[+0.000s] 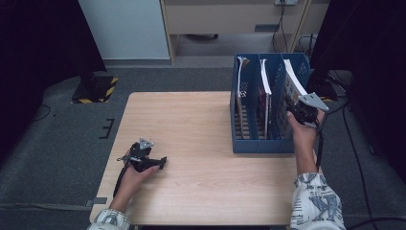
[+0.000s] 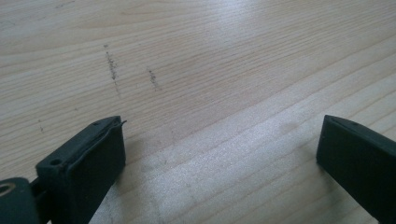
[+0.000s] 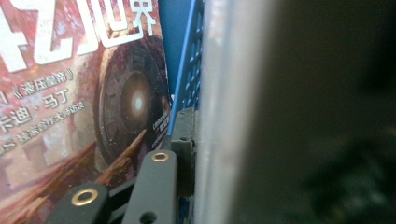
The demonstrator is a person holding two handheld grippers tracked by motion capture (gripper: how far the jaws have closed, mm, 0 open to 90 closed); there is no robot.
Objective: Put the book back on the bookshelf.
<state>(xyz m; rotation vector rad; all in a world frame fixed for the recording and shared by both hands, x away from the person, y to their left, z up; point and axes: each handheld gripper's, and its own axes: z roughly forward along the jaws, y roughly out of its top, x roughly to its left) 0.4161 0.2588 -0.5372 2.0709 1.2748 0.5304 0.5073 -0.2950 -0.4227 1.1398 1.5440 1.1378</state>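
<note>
Books stand in the blue rack (image 1: 261,146) at the bench's right edge; right tongs (image 1: 296,106) pinch the rightmost book (image 1: 293,79), thin, floppy, glossy — grip near spine. Left tongs (image 1: 160,163) gape empty.

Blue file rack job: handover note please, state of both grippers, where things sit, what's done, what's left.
Left gripper: open, holding nothing, resting low on the table at its near left.
Right gripper: at the blue file rack, jaws around the white book in the right slot; whether the pads still press on it cannot be told.
Things: two more books stand in the left and middle slots; the magazine with the red cover faces the right gripper.
Done: all three books are in the rack.
Left: probably free the right gripper and back it away.
</note>
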